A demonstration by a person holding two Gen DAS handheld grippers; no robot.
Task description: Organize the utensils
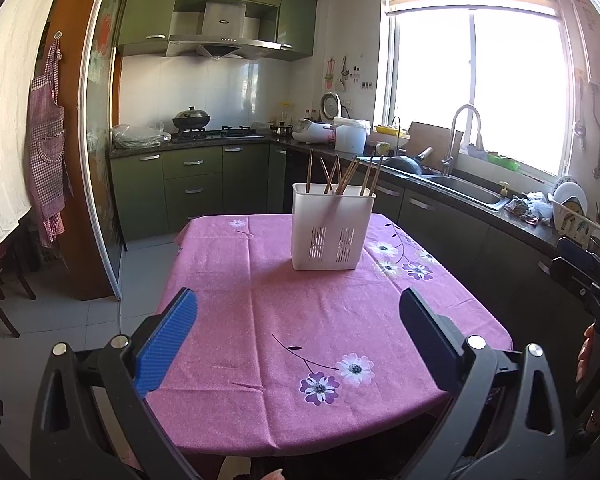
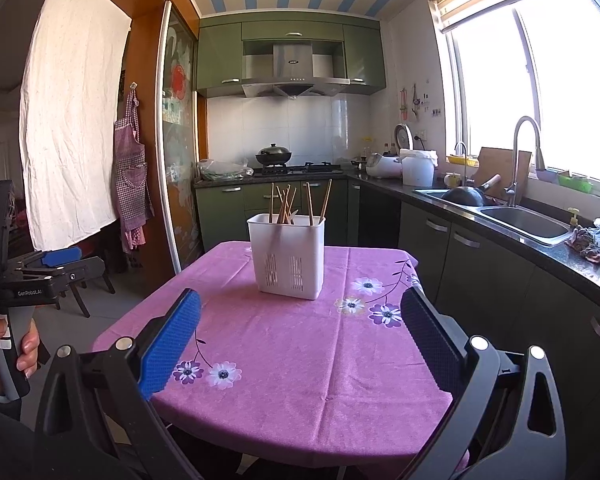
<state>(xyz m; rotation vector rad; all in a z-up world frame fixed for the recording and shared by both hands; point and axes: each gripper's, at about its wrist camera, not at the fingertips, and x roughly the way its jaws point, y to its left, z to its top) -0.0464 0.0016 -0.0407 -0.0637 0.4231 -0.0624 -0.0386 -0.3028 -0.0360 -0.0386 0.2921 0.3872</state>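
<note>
Looking down both wrist cameras, I have the left gripper [image 1: 298, 340] and the right gripper [image 2: 300, 340] hovering over the near edge of the table in its pink flowered tablecloth [image 1: 260, 320], jaws spread wide on both, nothing between the pads. No pinch, no load.

Straight ahead of both sets of tongs, well beyond the fingertips, stands the white slotted plastic utensil holder [image 1: 332, 232], upright on the cloth toward the far side. From the right wrist it sits just left of centre between the fingers [image 2: 287, 256]. Sticking out of its top is a loose bunch of brown wooden chopsticks [image 1: 342, 176], leaning at mixed angles, some crossing each other.

My read on progress: the cloth between my tongs and the holder is bare, with no stray utensils lying on it that I can see. So either everything is already gathered in the holder, or the work has not started and the chopsticks are meant to be sorted or straightened inside it. I can't tell which from here. I also can't see whether the holder has separate compartments.

In the right-wrist view, the person's hand [image 2: 4, 344] grips the left tool's handle off to the left of my right fingers.
</note>
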